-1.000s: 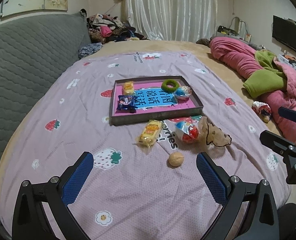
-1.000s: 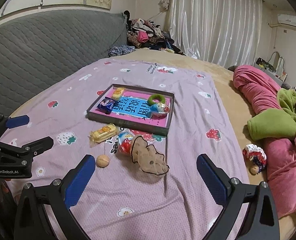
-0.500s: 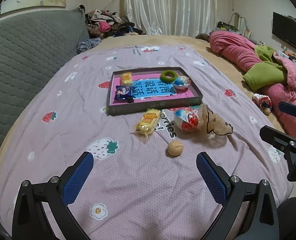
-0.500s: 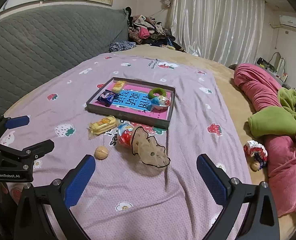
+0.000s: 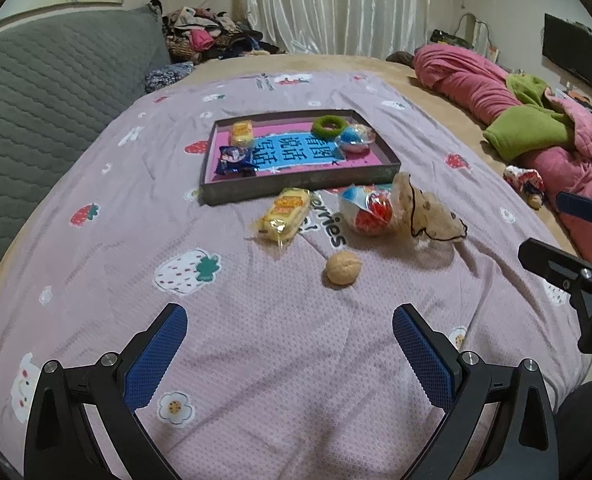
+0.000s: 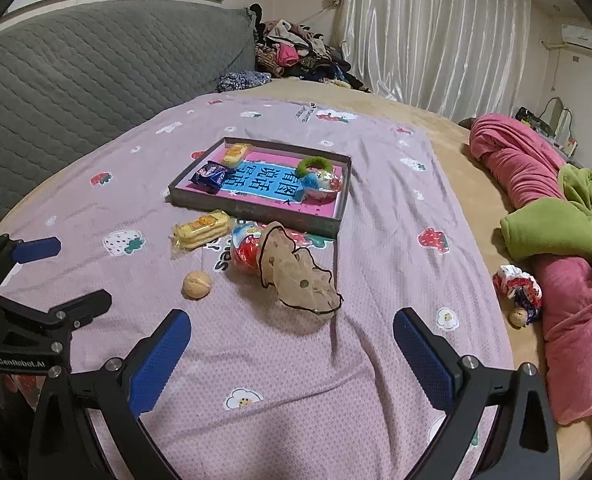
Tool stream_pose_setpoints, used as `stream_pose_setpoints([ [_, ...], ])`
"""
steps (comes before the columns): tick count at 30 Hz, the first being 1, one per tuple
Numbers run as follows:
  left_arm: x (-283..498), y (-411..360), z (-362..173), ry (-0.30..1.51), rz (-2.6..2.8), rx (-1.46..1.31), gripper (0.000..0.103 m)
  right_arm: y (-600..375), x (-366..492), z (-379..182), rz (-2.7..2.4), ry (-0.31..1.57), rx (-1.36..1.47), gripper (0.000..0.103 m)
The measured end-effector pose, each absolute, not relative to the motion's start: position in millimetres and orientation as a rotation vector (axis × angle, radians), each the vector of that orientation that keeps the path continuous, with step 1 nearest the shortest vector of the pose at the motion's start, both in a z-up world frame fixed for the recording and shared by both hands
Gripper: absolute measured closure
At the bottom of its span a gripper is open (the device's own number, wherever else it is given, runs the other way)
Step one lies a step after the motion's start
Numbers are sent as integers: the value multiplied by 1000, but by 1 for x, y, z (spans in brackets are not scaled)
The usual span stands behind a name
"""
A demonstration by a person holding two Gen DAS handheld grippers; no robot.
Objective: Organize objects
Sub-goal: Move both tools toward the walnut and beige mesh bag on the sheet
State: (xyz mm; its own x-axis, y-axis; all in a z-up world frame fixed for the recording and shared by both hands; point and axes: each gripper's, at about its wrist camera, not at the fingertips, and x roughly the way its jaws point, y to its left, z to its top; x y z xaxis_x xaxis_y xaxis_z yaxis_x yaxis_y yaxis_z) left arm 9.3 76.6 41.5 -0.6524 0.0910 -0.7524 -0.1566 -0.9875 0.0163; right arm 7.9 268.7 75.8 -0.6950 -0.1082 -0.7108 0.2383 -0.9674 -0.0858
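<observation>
A shallow grey tray [image 5: 296, 189] [image 6: 255, 214] with a pink and blue floor lies mid-bed, holding a yellow snack, a blue packet [image 5: 235, 159], a green ring [image 5: 329, 125] and a wrapped ball. In front of it on the sheet lie a yellow snack pack [image 5: 285, 213] [image 6: 201, 227], a red and white wrapped ball [image 5: 370, 212], a brown spotted cloth [image 6: 296, 272] and a walnut [image 5: 343, 268] [image 6: 196, 279]. My left gripper [image 5: 289, 338] is open, short of the walnut. My right gripper [image 6: 291, 338] is open, just short of the cloth. Both hold nothing.
A pink strawberry sheet [image 5: 255, 320] covers the bed. A grey quilted headboard [image 6: 75, 76] runs along the left. Pink and green bedding [image 6: 556, 220] is heaped at the right, with a small wrapped bundle [image 6: 518, 290] beside it. Clothes are piled at the back.
Both grippers have moved forward over the bed, so the tray and loose items look closer. Nothing on the bed has shifted, and both stay open.
</observation>
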Motion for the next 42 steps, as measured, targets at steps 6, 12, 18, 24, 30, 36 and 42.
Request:
stream_pose_setpoints([
  [6,7,84,31,138,2715,-1260,0,272,5,69,-2716,254,1138,1],
  [12,4,89,22,152,2704,-1264,1,273,1,61,-2710,257,1149,1],
  [18,-4,95,13,163,2691,-1270,1,273,-8,51,-2701,268,1167,1],
  [24,-15,100,3,170,2681,-1281,1,275,-19,41,-2691,263,1186,1],
  [30,-24,101,-7,153,2675,-1293,1,275,-31,32,-2679,249,1202,1],
  [36,-33,102,-13,141,2672,-1303,1,276,-41,25,-2671,237,1212,1],
  [42,-42,104,-19,143,2674,-1303,1,278,-51,20,-2675,255,1214,1],
])
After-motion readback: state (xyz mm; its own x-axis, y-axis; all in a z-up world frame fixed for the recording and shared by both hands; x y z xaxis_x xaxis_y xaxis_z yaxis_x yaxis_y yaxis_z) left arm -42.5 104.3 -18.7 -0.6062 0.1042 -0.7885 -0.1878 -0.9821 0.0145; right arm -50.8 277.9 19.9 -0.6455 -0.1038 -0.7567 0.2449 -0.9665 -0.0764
